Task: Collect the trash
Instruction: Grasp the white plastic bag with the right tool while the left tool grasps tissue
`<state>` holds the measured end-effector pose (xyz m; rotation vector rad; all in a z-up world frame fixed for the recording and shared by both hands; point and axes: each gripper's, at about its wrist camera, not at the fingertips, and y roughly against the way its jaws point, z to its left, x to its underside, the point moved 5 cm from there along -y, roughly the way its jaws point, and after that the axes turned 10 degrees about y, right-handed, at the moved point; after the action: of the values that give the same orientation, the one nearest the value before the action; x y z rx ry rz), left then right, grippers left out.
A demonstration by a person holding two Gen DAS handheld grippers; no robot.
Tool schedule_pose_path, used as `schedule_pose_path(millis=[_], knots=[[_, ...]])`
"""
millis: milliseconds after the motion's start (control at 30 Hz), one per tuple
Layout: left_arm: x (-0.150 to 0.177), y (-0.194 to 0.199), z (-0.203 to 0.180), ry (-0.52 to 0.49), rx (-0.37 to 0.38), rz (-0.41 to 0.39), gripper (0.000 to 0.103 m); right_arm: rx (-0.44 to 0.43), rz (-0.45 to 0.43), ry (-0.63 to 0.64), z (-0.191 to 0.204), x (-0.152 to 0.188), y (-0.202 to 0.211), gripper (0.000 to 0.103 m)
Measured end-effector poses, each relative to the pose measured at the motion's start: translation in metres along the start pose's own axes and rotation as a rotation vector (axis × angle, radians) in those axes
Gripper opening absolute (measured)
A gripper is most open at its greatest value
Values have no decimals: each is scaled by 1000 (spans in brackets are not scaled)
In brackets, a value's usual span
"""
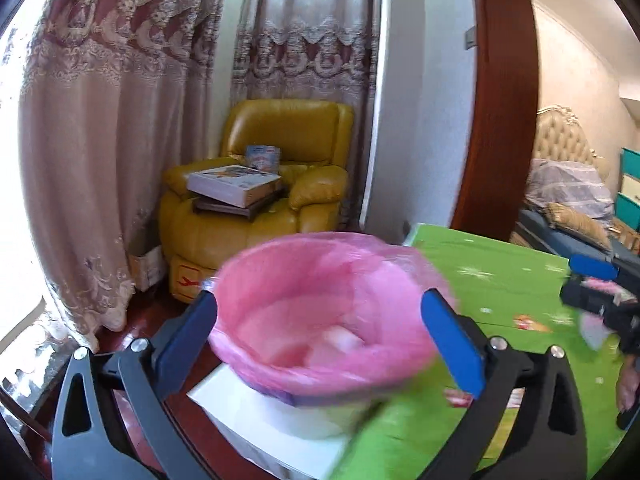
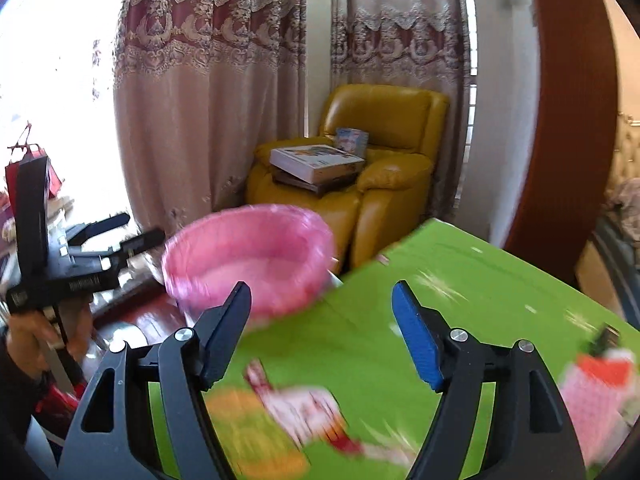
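Left hand-held gripper (image 1: 320, 336) spread, empty, bin (image 1: 328, 320) straight ahead; right hand-held gripper (image 2: 322, 332) spread, empty above tabletop (image 2: 500, 292). Wrappers likely remain.

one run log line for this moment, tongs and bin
left tongs: open, empty, at pink-lined bin | right tongs: open, empty, over green tablecloth | bin: pale scraps inside

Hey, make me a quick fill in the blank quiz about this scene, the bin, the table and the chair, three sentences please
1. The bin is lined with a ____ plastic bag.
2. The table is covered with a ____ cloth.
3. Boxes are stacked on the seat of a yellow ____.

Missing words: pink; green; armchair
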<state>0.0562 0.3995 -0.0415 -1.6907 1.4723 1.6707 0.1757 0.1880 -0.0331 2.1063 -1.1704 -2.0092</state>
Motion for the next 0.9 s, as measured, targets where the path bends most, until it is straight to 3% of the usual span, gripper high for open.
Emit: schedule_pose_path(millis=[300,433,700,900], knots=[[48,23,-149,-40,249,77,99,247,69,-66,-71,101,112,75],[82,19,-216,-58,340,168,99,333,96,-149,-113,146,153,75],[135,12,-311,-82,425,279,98,551,163,-343,-204,237,237,75],[171,22,-384,-188,487,323,98,627,210,-436,-246,279,267,75]])
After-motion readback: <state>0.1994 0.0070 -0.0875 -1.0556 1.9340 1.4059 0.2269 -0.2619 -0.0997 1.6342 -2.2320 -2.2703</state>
